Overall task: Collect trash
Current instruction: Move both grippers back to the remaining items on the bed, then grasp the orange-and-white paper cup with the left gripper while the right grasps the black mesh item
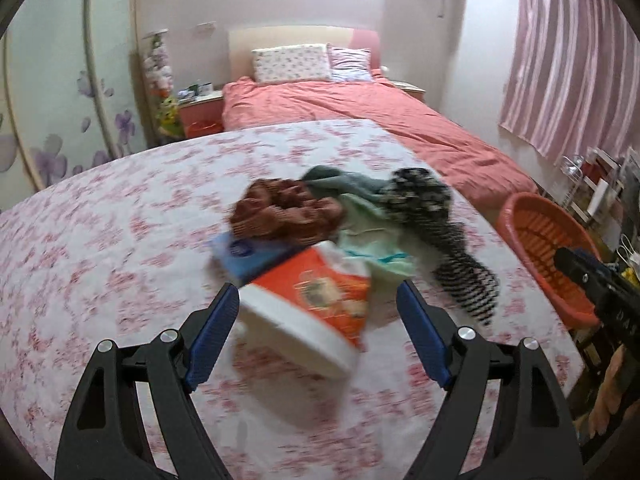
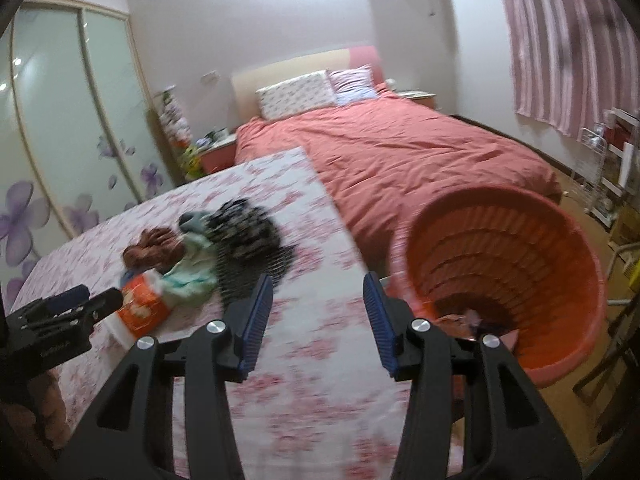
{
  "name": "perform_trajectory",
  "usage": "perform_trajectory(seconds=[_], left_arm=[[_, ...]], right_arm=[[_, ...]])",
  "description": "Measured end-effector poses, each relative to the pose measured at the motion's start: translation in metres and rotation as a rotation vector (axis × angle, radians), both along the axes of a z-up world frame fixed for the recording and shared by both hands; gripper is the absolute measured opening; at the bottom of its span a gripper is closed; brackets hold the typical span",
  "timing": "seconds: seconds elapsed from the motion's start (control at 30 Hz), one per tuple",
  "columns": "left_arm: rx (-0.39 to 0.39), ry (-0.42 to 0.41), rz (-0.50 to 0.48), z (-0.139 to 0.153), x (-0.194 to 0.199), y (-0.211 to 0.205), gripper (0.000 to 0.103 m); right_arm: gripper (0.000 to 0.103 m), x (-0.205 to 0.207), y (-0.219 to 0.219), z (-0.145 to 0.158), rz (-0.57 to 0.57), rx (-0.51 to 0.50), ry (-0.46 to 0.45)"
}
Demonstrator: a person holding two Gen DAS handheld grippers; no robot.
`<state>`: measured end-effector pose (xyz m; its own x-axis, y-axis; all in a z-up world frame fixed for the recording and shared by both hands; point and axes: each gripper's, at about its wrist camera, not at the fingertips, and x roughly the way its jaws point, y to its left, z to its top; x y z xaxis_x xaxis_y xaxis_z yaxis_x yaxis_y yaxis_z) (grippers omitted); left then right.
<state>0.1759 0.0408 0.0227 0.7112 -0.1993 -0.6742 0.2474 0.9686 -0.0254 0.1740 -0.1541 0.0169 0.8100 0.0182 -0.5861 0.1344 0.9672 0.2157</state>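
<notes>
An orange and white noodle cup (image 1: 312,312) lies on its side on the floral cloth, with a blue packet (image 1: 252,256) behind it. My left gripper (image 1: 318,300) is open, its jaws on either side of the cup, apart from it. The cup also shows in the right wrist view (image 2: 142,308), where the left gripper (image 2: 96,300) is beside it. My right gripper (image 2: 318,300) is open and empty above the cloth, just left of the orange basket (image 2: 560,320), which holds some scraps at its bottom. The basket also shows in the left wrist view (image 1: 540,248).
A heap of clothes lies behind the cup: brown (image 1: 284,208), green (image 1: 372,240) and black-and-white (image 1: 440,216). The floral-covered table (image 1: 100,240) stands before a red bed (image 1: 400,120). A rack (image 2: 616,168) is at the right.
</notes>
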Motion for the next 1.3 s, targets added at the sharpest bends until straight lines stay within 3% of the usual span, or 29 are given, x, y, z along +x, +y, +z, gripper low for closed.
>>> perform_trajectory(seconds=[0.27, 0.47, 0.53, 0.57, 0.6, 0.67, 0.93, 1.3], left_arm=[[-0.026, 0.018, 0.039, -0.006, 0.003, 0.03, 0.08], [-0.043, 0.028, 0.051, -0.009, 0.001, 0.046, 0.08], [-0.058, 0.035, 0.049, -0.009, 0.002, 0.048, 0.081], [-0.063, 0.038, 0.045, -0.009, 0.003, 0.049, 0.082], [-0.065, 0.039, 0.041, -0.009, 0.002, 0.048, 0.085], [-0.061, 0.035, 0.029, -0.01, 0.002, 0.046, 0.089], [0.0, 0.039, -0.039, -0.019, 0.013, 0.019, 0.096], [0.02, 0.076, -0.054, -0.027, 0.022, 0.013, 0.097]], right_arm=[[0.047, 0.032, 0.047, -0.006, 0.1, -0.04, 0.046], [0.042, 0.062, 0.059, -0.023, 0.104, -0.087, 0.122], [0.033, 0.071, 0.06, -0.031, 0.101, -0.1, 0.161], [0.018, 0.073, 0.059, -0.035, 0.102, -0.099, 0.182], [0.012, 0.073, 0.059, -0.036, 0.099, -0.096, 0.184], [0.007, 0.067, 0.057, -0.034, 0.103, -0.077, 0.169], [0.006, 0.026, 0.05, -0.008, 0.143, -0.032, 0.093], [0.006, 0.011, 0.047, 0.045, 0.152, 0.004, -0.054]])
